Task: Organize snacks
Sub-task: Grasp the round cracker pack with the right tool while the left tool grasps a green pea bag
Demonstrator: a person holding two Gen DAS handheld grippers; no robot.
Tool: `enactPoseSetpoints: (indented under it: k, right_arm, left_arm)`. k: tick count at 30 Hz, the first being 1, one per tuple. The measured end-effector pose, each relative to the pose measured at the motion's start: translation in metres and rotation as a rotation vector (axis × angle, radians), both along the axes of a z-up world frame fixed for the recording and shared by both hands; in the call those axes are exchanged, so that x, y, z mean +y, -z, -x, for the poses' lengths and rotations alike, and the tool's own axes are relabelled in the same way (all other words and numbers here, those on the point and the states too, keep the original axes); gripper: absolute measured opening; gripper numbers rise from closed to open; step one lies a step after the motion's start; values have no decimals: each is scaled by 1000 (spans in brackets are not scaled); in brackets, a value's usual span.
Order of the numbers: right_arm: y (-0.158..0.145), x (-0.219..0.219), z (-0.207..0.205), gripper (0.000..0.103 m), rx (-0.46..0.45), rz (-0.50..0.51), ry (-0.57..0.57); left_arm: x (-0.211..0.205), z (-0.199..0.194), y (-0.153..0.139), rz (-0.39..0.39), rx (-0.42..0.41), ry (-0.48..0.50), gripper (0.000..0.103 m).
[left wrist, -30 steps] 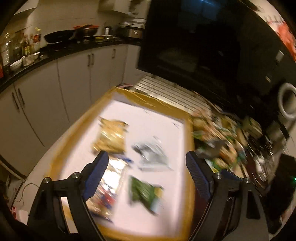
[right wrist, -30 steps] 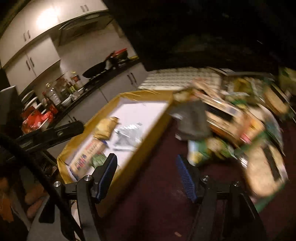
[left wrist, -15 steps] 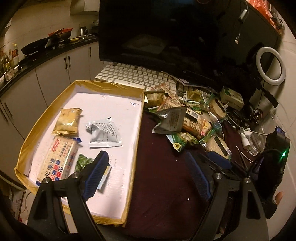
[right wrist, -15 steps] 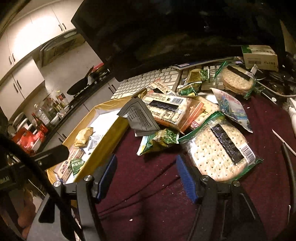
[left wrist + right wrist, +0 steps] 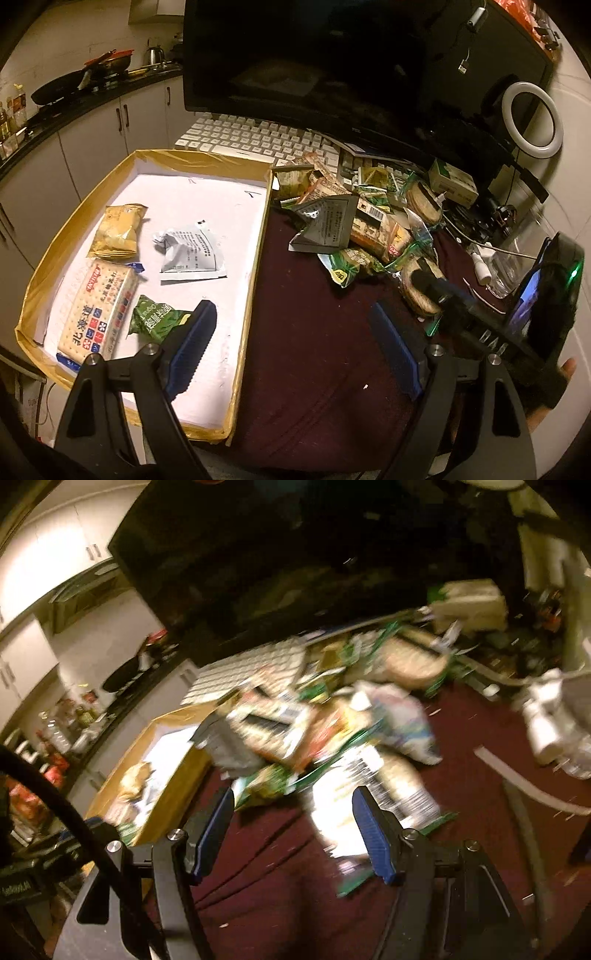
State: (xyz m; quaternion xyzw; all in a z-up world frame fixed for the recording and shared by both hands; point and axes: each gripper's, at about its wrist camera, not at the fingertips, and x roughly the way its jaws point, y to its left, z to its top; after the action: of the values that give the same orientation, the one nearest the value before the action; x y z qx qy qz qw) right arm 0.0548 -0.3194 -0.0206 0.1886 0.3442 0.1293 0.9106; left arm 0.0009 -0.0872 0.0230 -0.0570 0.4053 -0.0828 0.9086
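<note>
The shallow box holds four packets: a gold one, a crumpled silver one, a cracker pack and a green one. More snacks lie heaped on the maroon cloth beside it. Both the left gripper and right gripper gape, empty.

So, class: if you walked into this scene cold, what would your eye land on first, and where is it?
First, the heap of snack packets spilling over the dark red cloth in front of the big black monitor. Next, the yellow-rimmed tray to its left, holding four packets laid flat, among them a long cracker pack. Both claws, left and right, are open and empty.
</note>
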Motion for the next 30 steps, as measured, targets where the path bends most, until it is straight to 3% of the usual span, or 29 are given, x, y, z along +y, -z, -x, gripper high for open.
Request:
enactPoseSetpoints:
  k: [3, 8, 14, 21, 26, 30]
  right_arm:
    - [3, -15, -17, 67, 52, 47, 37]
    - [25, -16, -42, 67, 162, 109, 1]
    - [28, 5, -22, 78, 132, 201, -67]
    - [26, 15, -21, 77, 146, 277, -66]
    - [26, 13, -11, 76, 152, 243, -42]
    - [28, -2, -7, 76, 140, 116, -19]
  left_arm:
    - [1, -2, 2, 9, 7, 7, 86]
    - [2, -4, 4, 23, 15, 21, 86]
    - [-8, -12, 8, 8, 33, 76, 86]
    - [-48, -44, 17, -129, 52, 232, 85]
    - [-60, -68, 28, -138, 122, 247, 85]
    - [-69, -87, 35, -112, 180, 238, 85]
